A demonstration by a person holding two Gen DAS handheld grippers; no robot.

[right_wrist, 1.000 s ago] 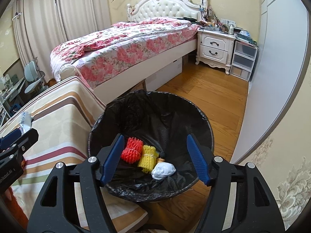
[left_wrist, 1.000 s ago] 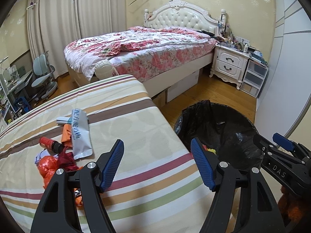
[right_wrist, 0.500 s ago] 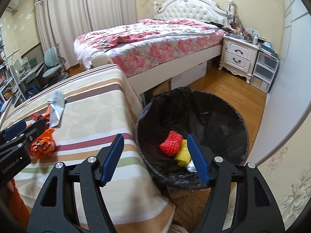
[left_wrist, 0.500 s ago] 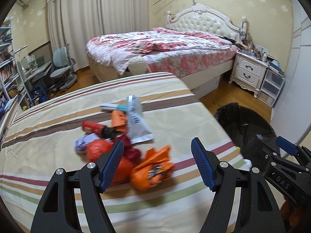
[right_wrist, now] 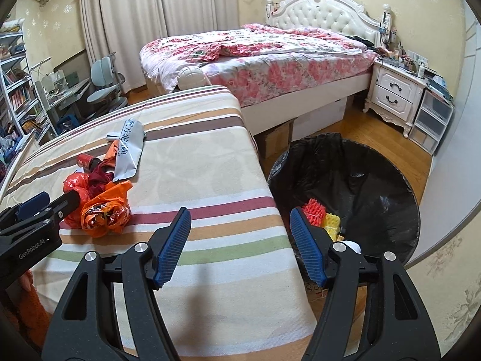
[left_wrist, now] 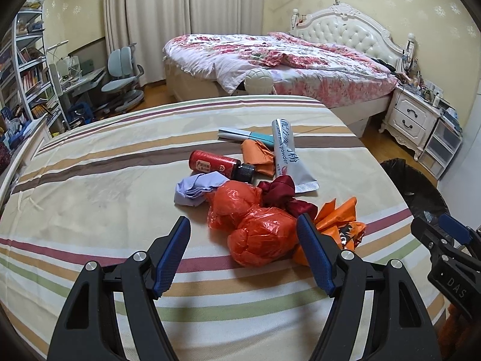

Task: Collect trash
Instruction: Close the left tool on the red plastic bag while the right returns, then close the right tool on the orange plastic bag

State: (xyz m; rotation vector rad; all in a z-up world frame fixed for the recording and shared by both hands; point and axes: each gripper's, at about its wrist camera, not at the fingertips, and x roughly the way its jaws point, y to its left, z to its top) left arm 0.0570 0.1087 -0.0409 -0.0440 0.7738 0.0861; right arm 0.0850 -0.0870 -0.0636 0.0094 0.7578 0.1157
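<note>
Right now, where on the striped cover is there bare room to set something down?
Bare: the striped cover left of the trash pile, and the strip between pile and trash bin. Crowded: the pile itself.

The near stretch of the striped bed cover (left_wrist: 99,198) lies bare, giving open passage up to the trash pile. There the red plastic bag (left_wrist: 258,234), orange bag (left_wrist: 336,219) and dark red cloth (left_wrist: 279,192) crowd together, touching, with the red bottle (left_wrist: 216,164) and milk powder sachet (left_wrist: 287,156) packed just behind. The black-lined bin (right_wrist: 360,180) stands open-topped beside the bed's edge.
</note>
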